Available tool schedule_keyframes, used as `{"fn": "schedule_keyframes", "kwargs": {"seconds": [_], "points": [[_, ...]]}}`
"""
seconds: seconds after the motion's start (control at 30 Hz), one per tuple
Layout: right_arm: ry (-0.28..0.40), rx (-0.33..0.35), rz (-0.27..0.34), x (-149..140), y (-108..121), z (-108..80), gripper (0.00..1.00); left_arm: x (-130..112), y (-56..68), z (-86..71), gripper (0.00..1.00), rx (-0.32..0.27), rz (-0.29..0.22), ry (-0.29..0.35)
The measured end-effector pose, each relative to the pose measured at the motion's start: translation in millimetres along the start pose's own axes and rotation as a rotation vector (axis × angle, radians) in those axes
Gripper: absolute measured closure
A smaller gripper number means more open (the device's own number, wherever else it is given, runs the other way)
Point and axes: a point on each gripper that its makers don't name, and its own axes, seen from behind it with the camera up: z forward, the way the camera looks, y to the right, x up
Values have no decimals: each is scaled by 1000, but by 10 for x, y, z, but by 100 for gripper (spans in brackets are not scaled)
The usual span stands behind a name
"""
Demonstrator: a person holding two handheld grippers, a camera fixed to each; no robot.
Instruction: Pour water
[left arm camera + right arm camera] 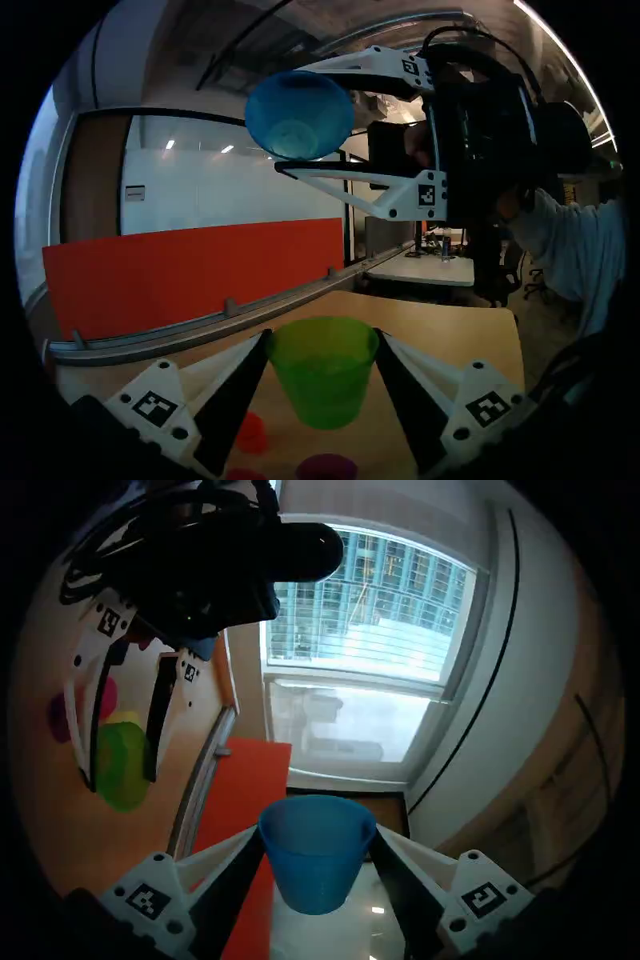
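Far left, an orange panel (192, 276) stands along the back edge of the wooden worktop (448, 328). In the left gripper view, the left claw (322, 340) is clenched on a green cup (322, 380), one finger pressing each side, and holds it upright above the worktop. Small red (252, 432) and purple (326, 466) pieces lie on the worktop below it. Higher up and slightly farther off, the right claw (280, 120) grasps a blue cup (300, 114) tipped on its side, its mouth turned toward the green cup. I cannot tell whether any water is in it. To the right, a light sleeve (572, 240) reaches to that claw. The right gripper view shows both fingers clamped on the blue cup (318, 852), with a bright window (360, 640) beyond.
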Motion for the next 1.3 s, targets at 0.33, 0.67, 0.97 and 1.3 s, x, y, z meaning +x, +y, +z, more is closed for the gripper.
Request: {"fn": "schedule_keyframes", "kwargs": {"seconds": [0.33,0.67,0.97,1.3], "points": [[10,-5,187,-72,19,-47,10,6,3,0,10,0,3,1],[25,-4,479,-111,44,-113,10,54,18,-15,10,3,4,9],[34,14,738,-65,-62,-192,10,70,12,-17,10,9,10,10],[71,36,1132,-27,-67,-228,10,94,29,-22,10,9,14,13]]}}
